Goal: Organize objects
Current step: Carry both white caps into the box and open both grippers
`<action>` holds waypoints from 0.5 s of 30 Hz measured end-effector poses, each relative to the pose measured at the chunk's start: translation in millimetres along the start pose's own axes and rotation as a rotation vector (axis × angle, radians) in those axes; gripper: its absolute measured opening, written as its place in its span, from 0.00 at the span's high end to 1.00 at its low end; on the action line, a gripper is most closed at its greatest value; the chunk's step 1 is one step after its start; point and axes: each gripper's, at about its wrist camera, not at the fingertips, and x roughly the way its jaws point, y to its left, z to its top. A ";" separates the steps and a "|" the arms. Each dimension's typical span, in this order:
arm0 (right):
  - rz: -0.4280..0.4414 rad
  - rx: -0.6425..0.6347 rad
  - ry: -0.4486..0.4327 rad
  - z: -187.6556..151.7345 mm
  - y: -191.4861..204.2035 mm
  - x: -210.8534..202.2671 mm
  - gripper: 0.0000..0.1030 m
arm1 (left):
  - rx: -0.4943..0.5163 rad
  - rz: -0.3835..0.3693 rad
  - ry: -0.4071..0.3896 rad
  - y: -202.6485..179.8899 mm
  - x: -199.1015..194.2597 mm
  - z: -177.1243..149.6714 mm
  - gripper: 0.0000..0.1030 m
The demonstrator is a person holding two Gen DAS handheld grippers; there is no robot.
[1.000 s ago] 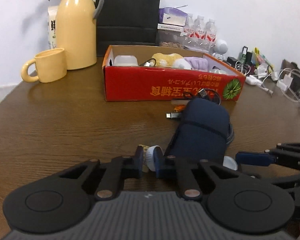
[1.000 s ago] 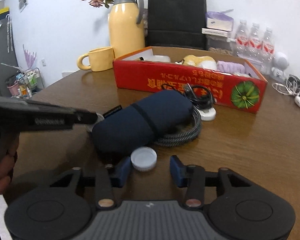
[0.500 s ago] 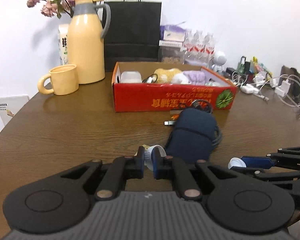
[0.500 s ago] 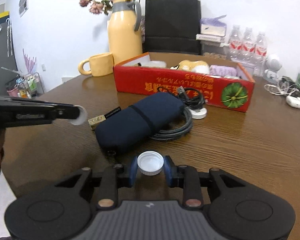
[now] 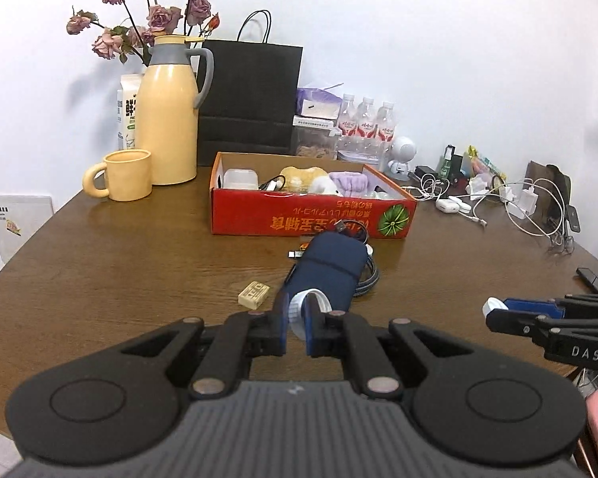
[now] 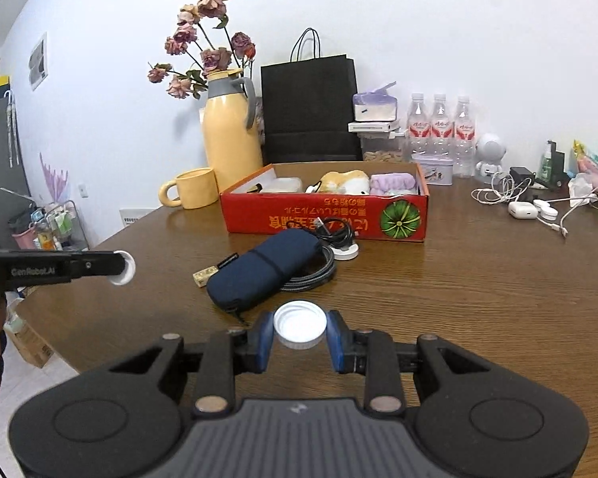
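My left gripper [image 5: 295, 328] is shut on a white ring-shaped tape roll [image 5: 307, 306], held on edge above the table; it shows at the left of the right wrist view [image 6: 122, 267]. My right gripper [image 6: 299, 336] is shut on a white bottle cap [image 6: 299, 323], held open side up above the table; it shows at the right of the left wrist view [image 5: 491, 306]. A navy zip pouch [image 6: 265, 269] lies on a coiled braided cable [image 6: 319, 273] in front of the red cardboard box [image 6: 327, 217], which holds several items.
A small beige block [image 5: 254, 294] lies left of the pouch. A yellow mug [image 5: 125, 175], a yellow thermos [image 5: 167, 111], a black paper bag [image 5: 251, 99] and water bottles [image 6: 440, 127] stand at the back. Chargers and white cables [image 5: 498, 199] crowd the right side.
Both grippers have risen and pulled back from the pouch. The right gripper closed on the bottle cap and lifted it. The left gripper kept its hold on the tape roll.
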 end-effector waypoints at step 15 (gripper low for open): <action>0.015 -0.058 -0.041 101.9 -46.3 97.1 0.73 | 0.080 -0.146 0.087 28.0 153.5 124.8 0.92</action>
